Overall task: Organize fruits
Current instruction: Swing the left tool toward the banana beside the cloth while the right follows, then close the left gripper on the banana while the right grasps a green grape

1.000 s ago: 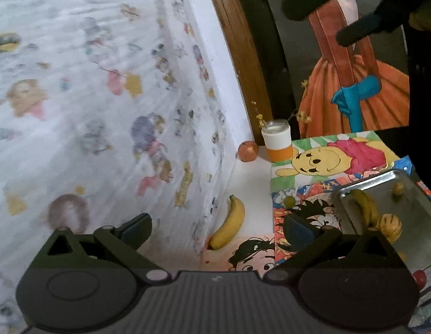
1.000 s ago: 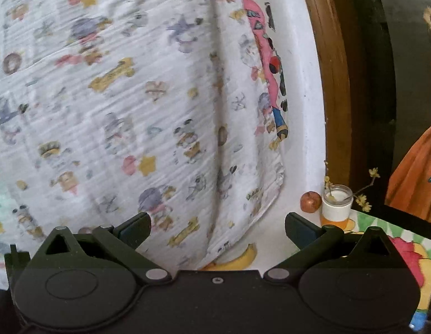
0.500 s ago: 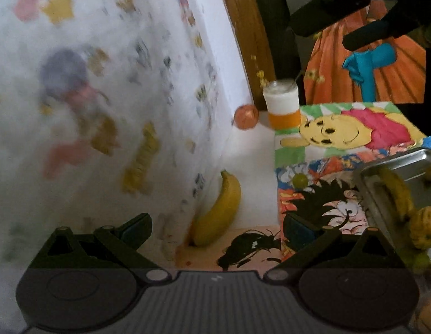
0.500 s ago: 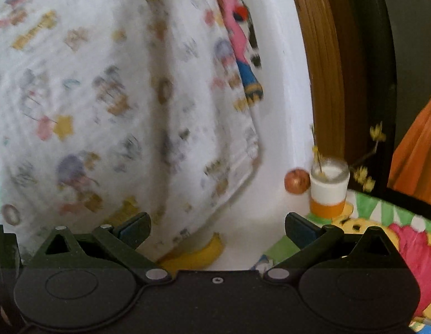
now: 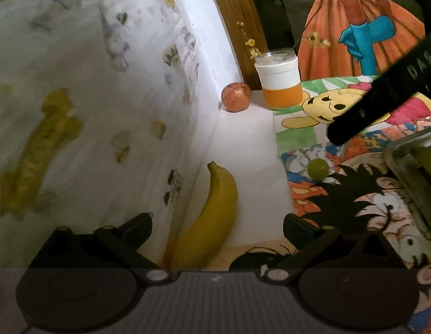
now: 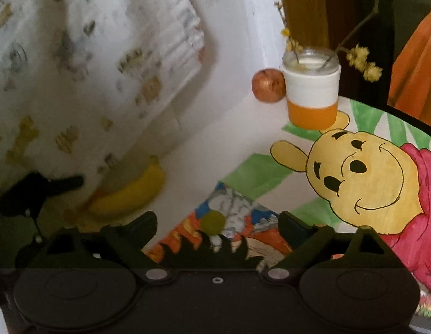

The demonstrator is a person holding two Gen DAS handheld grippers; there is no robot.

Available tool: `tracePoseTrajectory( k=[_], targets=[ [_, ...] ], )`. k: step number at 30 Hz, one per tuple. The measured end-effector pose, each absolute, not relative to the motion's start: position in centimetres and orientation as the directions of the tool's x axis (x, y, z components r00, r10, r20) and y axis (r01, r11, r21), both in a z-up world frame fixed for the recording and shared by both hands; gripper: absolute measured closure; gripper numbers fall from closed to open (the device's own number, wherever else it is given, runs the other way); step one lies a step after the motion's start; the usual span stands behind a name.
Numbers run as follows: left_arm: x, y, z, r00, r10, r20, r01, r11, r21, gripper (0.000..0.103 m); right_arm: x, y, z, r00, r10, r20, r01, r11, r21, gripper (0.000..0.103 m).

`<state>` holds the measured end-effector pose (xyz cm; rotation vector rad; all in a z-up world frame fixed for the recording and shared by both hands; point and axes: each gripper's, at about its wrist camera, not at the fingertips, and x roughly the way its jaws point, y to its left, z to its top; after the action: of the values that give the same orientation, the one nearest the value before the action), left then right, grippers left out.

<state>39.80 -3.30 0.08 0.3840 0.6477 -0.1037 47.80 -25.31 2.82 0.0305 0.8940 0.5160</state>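
Note:
A yellow banana [image 5: 210, 217] lies on the white tabletop against the patterned cloth; it also shows in the right wrist view [image 6: 132, 194]. My left gripper [image 5: 217, 226] is open, its jaws on either side of the banana's lower half. A small green fruit [image 5: 317, 168] sits on the cartoon mat, and in the right wrist view [image 6: 212, 221] it lies between the open jaws of my right gripper [image 6: 217, 224]. A red apple [image 5: 235, 96] stands by the wall, seen also in the right wrist view [image 6: 268, 85]. The metal tray [image 5: 410, 172] is at the right edge.
A white and orange jar [image 5: 279, 79] with dried flowers stands beside the apple, seen also in the right wrist view [image 6: 311, 89]. The patterned cloth [image 5: 90, 97] hangs along the left. The right gripper's finger [image 5: 382, 94] crosses the left wrist view.
Both grippers have moved forward and down. The banana is now between the left jaws and the green fruit between the right jaws. Both stay open.

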Motion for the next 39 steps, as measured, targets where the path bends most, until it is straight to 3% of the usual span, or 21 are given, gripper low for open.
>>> tracePoseTrajectory(
  k=[8,11,14,19,31,35,37,39],
  targets=[
    [41.7,-3.8,-1.8,0.79,0.005,-0.614,0.264,0.9,0.346,0.003,48.2,-23.6,0.7,0.473,0.396,-0.787,-0.589,0.806,0.051,0.026],
    [42.2,-3.9,-2.3,0.782,0.019,-0.623,0.262,0.897,0.356,0.009,48.2,-23.0,0.1,0.474,0.383,-0.793,-0.621,0.784,0.007,0.033],
    [42.5,-3.9,-2.5,0.779,0.032,-0.627,0.258,0.894,0.366,0.023,48.5,-22.7,-0.2,0.497,0.361,-0.789,-0.634,0.771,-0.047,0.04],
    [42.9,-3.5,-2.4,0.768,0.032,-0.639,0.26,0.897,0.357,0.038,48.9,-22.5,-0.3,0.463,0.404,-0.789,-0.667,0.745,-0.01,0.049],
    [44.7,-2.7,-1.8,0.708,-0.01,-0.707,0.284,0.919,0.272,0.045,49.4,-21.3,-1.1,0.436,0.426,-0.793,-0.667,0.744,0.034,0.071],
    [44.8,-2.6,-1.7,0.696,-0.022,-0.718,0.291,0.923,0.253,0.048,49.3,-21.1,-1.1,0.438,0.433,-0.787,-0.667,0.744,0.038,0.074],
    [44.8,-2.6,-1.8,0.7,-0.001,-0.714,0.284,0.918,0.277,0.06,49.3,-21.1,-1.1,0.443,0.435,-0.784,-0.664,0.747,0.039,0.075],
    [44.7,-2.5,-1.8,0.7,0.006,-0.715,0.283,0.916,0.285,0.062,49.2,-21.1,-0.9,0.437,0.444,-0.783,-0.662,0.748,0.054,0.075]
  ],
)
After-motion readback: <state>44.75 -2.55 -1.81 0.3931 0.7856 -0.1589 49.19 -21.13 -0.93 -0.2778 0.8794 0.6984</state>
